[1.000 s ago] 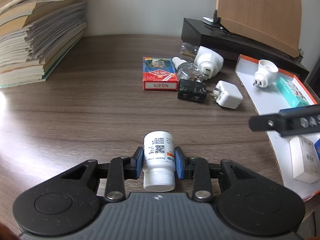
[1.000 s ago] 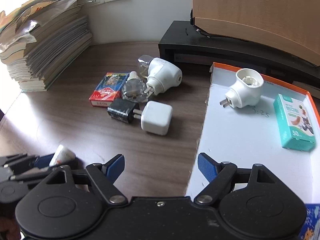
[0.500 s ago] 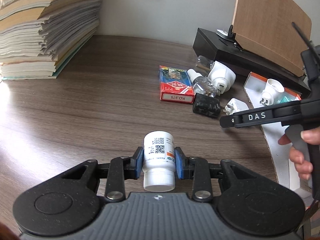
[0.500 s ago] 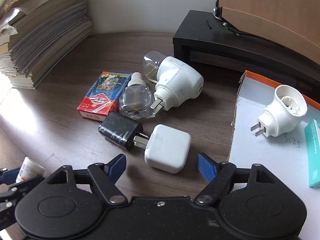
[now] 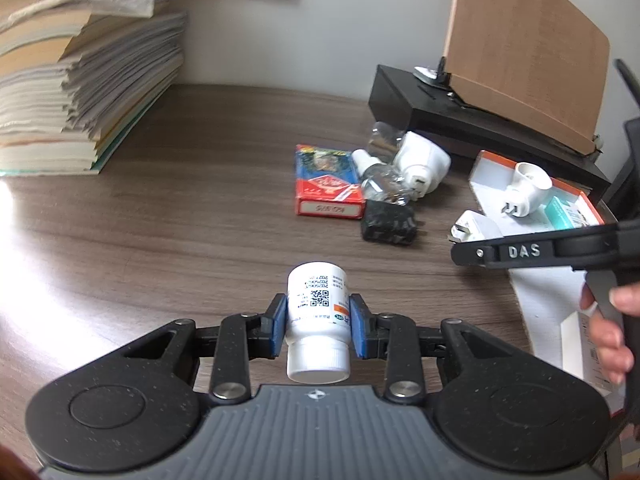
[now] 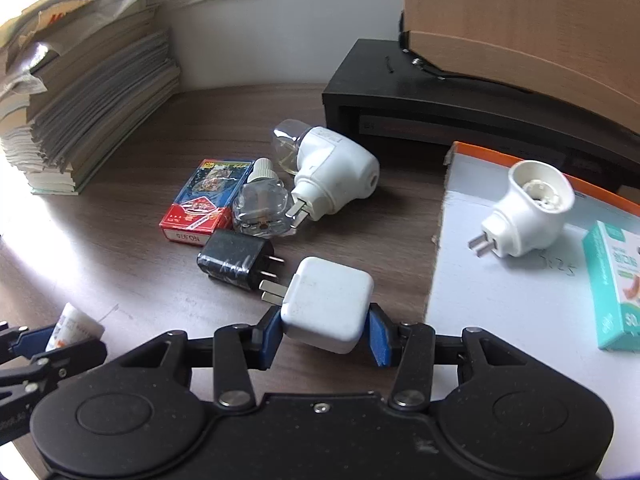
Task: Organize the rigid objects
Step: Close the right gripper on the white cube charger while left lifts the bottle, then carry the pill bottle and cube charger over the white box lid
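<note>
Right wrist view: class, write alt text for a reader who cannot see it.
The right claw is shut on a white charger lying on a wooden desk. Behind it lie a black charger, a red card box, a clear bottle and a white plug-in; a white tray is on the right.

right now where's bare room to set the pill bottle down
Free: the desk between the book stack and the playing card box, and the white tray floor near its front. Crowded: the cluster around the black charger and plug-in vaporizer.

Office desk point(image 5: 168, 216), stacked papers point(image 5: 80, 92)
</note>
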The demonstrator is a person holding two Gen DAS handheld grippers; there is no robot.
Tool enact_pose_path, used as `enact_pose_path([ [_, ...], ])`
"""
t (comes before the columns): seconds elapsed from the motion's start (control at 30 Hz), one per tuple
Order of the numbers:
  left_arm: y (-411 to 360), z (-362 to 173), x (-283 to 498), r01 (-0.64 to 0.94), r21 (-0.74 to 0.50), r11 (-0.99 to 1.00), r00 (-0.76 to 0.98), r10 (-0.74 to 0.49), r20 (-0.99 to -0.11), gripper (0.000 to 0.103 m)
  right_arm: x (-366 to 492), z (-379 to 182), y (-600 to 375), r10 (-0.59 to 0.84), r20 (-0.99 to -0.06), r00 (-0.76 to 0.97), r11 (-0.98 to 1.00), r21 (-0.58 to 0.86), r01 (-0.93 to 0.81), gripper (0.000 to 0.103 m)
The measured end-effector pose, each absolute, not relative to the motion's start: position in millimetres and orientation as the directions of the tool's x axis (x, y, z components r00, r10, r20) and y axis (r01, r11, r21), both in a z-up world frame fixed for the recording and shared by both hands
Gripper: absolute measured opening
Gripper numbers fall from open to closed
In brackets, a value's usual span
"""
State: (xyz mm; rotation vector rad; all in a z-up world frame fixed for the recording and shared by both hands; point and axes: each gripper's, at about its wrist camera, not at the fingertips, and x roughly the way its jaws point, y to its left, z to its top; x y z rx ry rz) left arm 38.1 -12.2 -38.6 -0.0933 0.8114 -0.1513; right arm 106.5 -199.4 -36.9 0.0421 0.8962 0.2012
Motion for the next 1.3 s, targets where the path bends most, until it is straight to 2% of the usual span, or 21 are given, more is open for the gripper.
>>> enact_pose_path([
  [0.3, -53, -25, 30, 0.182, -0.146, 0.972, 0.684, -0.232, -0.692, 0.033, 56, -14, -243, 0.166, -0.734, 0.658, 0.986, 0.143, -0.089, 0.055],
  [0.83, -165, -1, 24, 0.392, -0.132, 0.910, 0.656, -0.378, -0.653, 0.033, -22, 11, -352, -0.006, -0.689, 0.725, 0.981, 0.138, 0.140, 0.055],
  [1.07, -207, 3, 19, 0.422, -0.120, 0.899, 0.648, -0.392, -0.653, 0.033, -37, 14, -378, -0.019, -0.681, 0.732, 0.980, 0.131, 0.148, 0.055],
  [1.3, -231, 9, 16, 0.384, -0.118, 0.916, 0.669, -0.364, -0.648, 0.033, -40, 20, -397, 0.006, -0.664, 0.748, 0.985, 0.134, 0.112, 0.055],
])
